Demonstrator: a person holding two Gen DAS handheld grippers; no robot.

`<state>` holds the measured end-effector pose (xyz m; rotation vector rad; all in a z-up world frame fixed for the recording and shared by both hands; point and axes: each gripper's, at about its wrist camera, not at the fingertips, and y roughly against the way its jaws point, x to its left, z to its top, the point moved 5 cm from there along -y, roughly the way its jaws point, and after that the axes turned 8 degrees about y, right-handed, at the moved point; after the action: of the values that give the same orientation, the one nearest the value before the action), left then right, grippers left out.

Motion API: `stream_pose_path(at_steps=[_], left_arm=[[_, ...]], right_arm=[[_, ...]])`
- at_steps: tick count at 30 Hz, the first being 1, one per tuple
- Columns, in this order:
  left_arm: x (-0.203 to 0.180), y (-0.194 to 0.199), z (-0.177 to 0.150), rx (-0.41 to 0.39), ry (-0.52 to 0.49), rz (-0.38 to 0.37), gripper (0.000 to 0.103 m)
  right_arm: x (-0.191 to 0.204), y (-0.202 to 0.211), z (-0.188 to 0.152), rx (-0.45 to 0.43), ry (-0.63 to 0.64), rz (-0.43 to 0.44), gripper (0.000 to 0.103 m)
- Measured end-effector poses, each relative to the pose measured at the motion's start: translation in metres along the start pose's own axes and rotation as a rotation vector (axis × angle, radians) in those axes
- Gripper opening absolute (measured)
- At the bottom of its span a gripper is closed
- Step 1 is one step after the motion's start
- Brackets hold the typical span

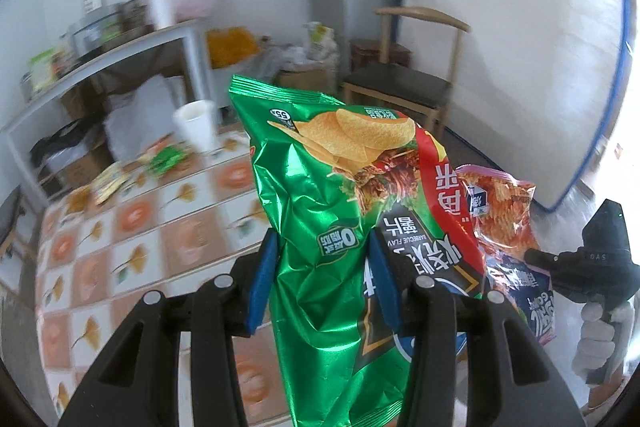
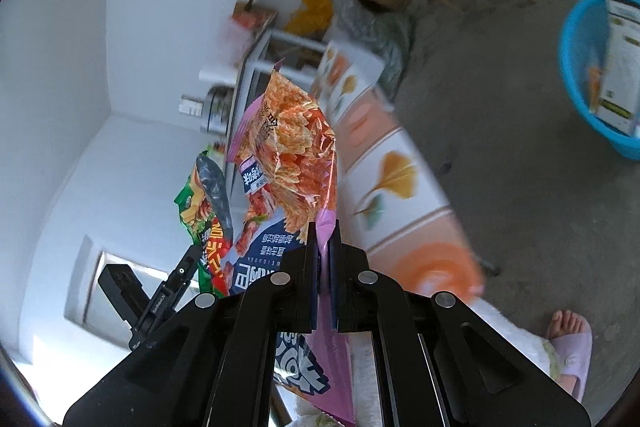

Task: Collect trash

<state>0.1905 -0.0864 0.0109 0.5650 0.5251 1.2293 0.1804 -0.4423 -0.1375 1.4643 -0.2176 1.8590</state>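
Both bags airborne above the table (image 1: 132, 255). My left gripper (image 1: 324, 279) pinches green chip bag (image 1: 320, 187) mid-body; right gripper (image 2: 324, 267) clamps pink snack bag (image 2: 292, 155) edge, likely heading for blue basket (image 2: 576, 67).

The green chip bag (image 1: 320, 227) ran off the bottom edge and hid part of the pink snack bag (image 1: 502, 223) behind it; beside it, table (image 1: 140, 247) wrappers (image 1: 138, 169) were blurred.
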Motion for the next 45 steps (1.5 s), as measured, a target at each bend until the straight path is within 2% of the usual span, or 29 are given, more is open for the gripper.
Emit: stream_pose_path(at_steps=[5,13,17,21,27,32,35,37,41,45], left_arm=[[-0.074,-0.04,0.006,0.052,-0.106,-0.087,0.044],[-0.185,-0.13,0.001,0.215,-0.228,-0.206,0.044],[-0.228,-0.188,-0.003,0.312,-0.258,-0.222,0.044],[-0.268,-0.239,-0.005,0.346,-0.327,-0.203,0.044],[-0.285,-0.278,0.01,0.332,-0.329,-0.17,0.044],[-0.284,-0.301,0.023,0.322,-0.281,-0.157,0.044],[-0.298,-0.313,0.022,0.342,-0.273,-0.185,0.044],[-0.311,-0.323,0.017,0.379,-0.26,-0.221,0.044],[-0.331,-0.335,0.013,0.41,-0.222,-0.249,0.044],[-0.339,-0.336,0.008,0.398,-0.254,-0.24,0.044]], right_arm=[[-0.044,0.049,0.005,-0.095,-0.09,-0.042,0.003],[-0.108,0.113,0.014,-0.238,-0.221,-0.134,0.003],[-0.146,0.127,0.03,-0.29,-0.282,-0.209,0.003],[-0.183,0.134,0.051,-0.317,-0.294,-0.298,0.003],[-0.236,0.124,0.077,-0.307,-0.294,-0.39,0.003],[-0.265,0.101,0.092,-0.288,-0.304,-0.426,0.004],[-0.275,0.087,0.103,-0.281,-0.295,-0.453,0.009],[-0.28,0.078,0.109,-0.274,-0.27,-0.502,0.017],[-0.293,0.066,0.113,-0.25,-0.254,-0.554,0.019],[-0.306,0.068,0.11,-0.243,-0.257,-0.608,0.019]])
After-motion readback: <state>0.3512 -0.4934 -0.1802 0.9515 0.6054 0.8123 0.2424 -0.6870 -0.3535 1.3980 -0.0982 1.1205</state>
